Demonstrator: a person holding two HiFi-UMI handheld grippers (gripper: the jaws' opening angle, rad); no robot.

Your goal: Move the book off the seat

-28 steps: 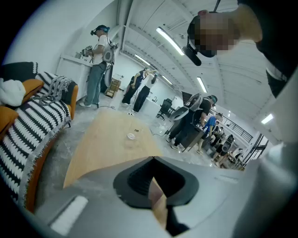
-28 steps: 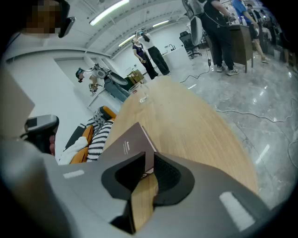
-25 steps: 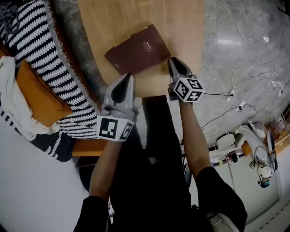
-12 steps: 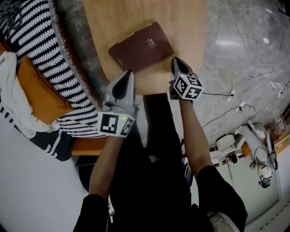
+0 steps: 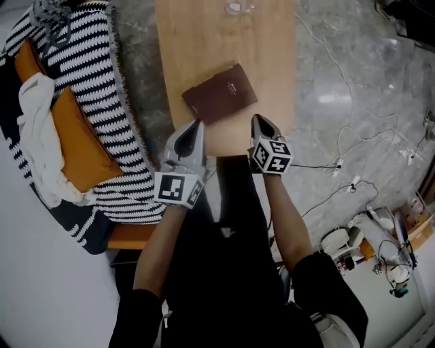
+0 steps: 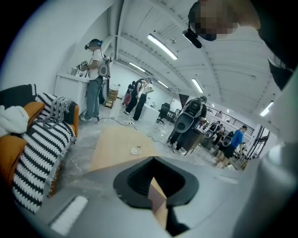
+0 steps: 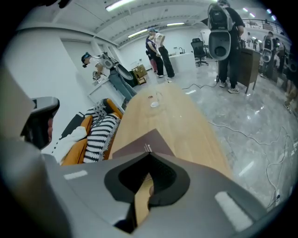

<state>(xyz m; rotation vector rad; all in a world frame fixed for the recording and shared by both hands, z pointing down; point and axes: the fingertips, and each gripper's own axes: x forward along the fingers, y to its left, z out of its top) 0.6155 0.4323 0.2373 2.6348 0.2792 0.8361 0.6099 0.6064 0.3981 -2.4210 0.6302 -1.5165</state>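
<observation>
Both your left hand-held gripper [image 5: 196, 129] and right hand-held gripper [image 5: 259, 122] are closed, empty; the maroon rectangular book [image 5: 219, 94] lies just beyond them.

Two grippers: one left gripper [image 5: 196, 124] and one right gripper [image 5: 257, 117], each bearing one marker cube. One book [image 5: 219, 102] lies just ahead of both tips, on one table [image 5: 190, 47]. One glass dish [image 5: 234, 7] sits well ahead of them, at the table's far end. Left of the left gripper are one striped blanket [image 5: 88, 61], one white cloth [image 5: 41, 136] and two orange cushions, one near [image 5: 80, 143] and one farther [image 5: 27, 60]. Right of the right gripper lie several cables [image 5: 353, 129], too tangled to count.
</observation>
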